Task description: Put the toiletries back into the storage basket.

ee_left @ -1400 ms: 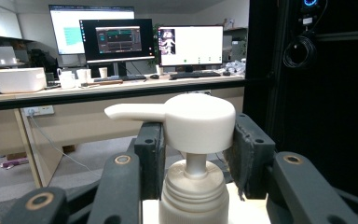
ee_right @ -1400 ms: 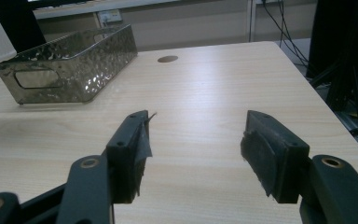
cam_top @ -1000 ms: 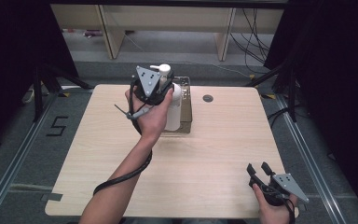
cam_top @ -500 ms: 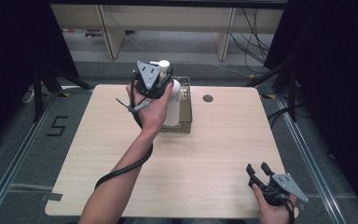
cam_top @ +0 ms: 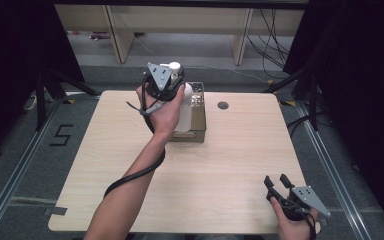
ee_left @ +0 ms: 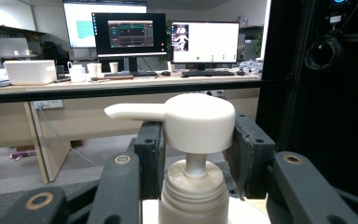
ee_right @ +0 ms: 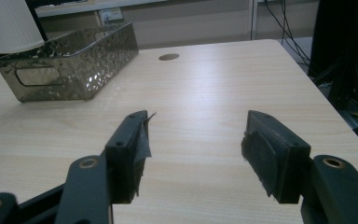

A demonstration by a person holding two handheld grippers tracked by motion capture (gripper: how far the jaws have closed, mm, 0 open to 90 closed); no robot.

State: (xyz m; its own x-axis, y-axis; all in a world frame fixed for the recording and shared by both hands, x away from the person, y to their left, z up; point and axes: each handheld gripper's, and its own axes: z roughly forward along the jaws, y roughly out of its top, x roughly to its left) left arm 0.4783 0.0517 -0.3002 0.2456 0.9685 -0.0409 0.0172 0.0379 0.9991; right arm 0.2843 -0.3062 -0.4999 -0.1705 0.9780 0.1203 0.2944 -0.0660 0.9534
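Light wood-grain table [cam_top: 130, 170], square-ish top, rounded corners, sitting on a grey floor [cam_top: 20, 165]. Round cable grommet hole [cam_top: 223, 105] near the far edge, right of centre; also seen in the right gripper view [ee_right: 169, 57]. One item directly on the top: a hammered-metal rectangular tray [cam_top: 197, 131] with cut-out handle slots in its end walls, at the far middle of the table, just left of the hole, resting flat. In the right gripper view the tray [ee_right: 79, 60] sits well ahead, bare wood between. Floor has tape marks and a "5" [cam_top: 61, 135] left of the table.
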